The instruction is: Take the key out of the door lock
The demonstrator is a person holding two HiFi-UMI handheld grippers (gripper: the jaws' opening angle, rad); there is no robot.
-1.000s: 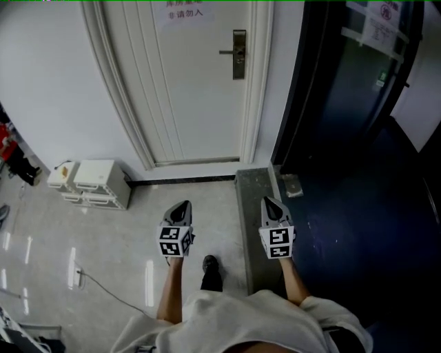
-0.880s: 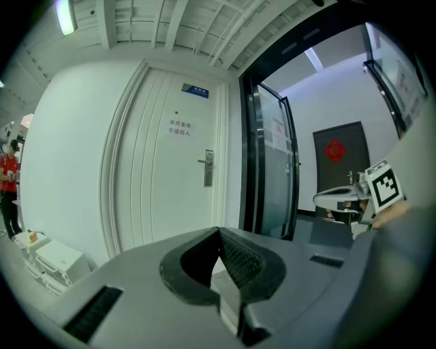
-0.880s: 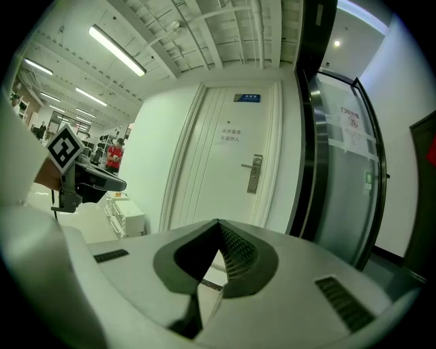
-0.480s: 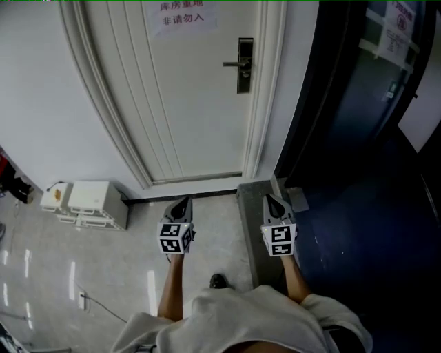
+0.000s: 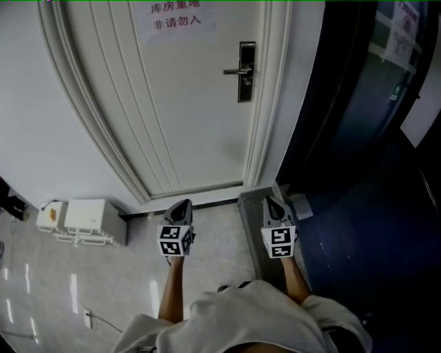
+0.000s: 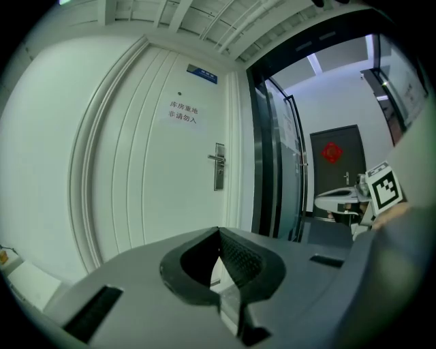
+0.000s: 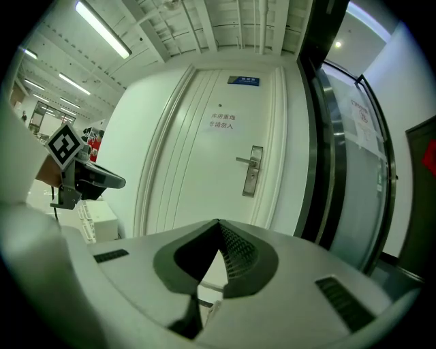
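Observation:
A white panelled door (image 5: 186,103) stands ahead with a metal lock plate and lever handle (image 5: 245,72) on its right side. The same lock plate (image 6: 219,166) shows in the left gripper view and again (image 7: 254,171) in the right gripper view. The key is too small to make out. My left gripper (image 5: 182,205) and right gripper (image 5: 270,201) are held low, side by side, well short of the door. Both are shut with nothing between the jaws.
A paper notice (image 5: 176,17) hangs on the door. A white box unit (image 5: 89,220) sits on the floor at the left by the wall. A dark glass door (image 5: 365,103) stands to the right. A grey threshold strip (image 5: 253,227) runs under my right gripper.
The view has moved closer to the door: the lock plate and door have shifted lower and larger in the head view. Both grippers keep their pose and stay shut.

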